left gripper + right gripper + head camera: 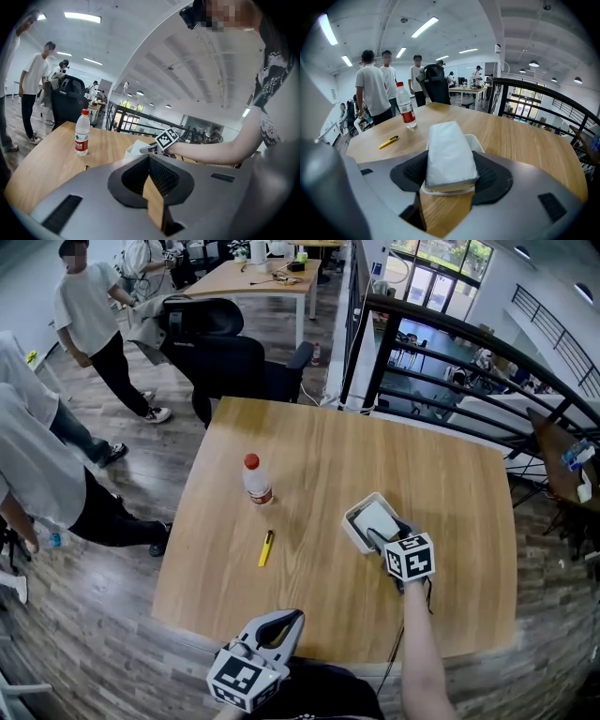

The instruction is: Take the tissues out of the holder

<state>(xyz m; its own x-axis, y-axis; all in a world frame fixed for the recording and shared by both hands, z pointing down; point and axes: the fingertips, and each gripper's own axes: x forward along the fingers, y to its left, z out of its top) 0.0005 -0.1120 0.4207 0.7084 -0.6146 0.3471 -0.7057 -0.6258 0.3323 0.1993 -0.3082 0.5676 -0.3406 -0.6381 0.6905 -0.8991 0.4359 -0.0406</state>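
Observation:
A white tissue pack (377,517) lies in a white holder (352,527) on the right half of the wooden table (450,502). My right gripper (378,538) reaches over the holder's near end. In the right gripper view its dark pads (490,174) press both long sides of the pack (449,152), so this gripper (451,165) is shut on it, with the holder's rim (476,140) showing beneath. My left gripper (289,617) hovers at the table's front edge, well left of the holder, shut and empty. From the left gripper (149,159) view, the holder (133,149) is partly hidden.
A clear water bottle (256,479) with a red cap stands left of centre, and a yellow pen (266,547) lies nearer me. A black office chair (234,362) sits beyond the far edge. People stand at the left (94,324). A black railing (450,334) runs along the right.

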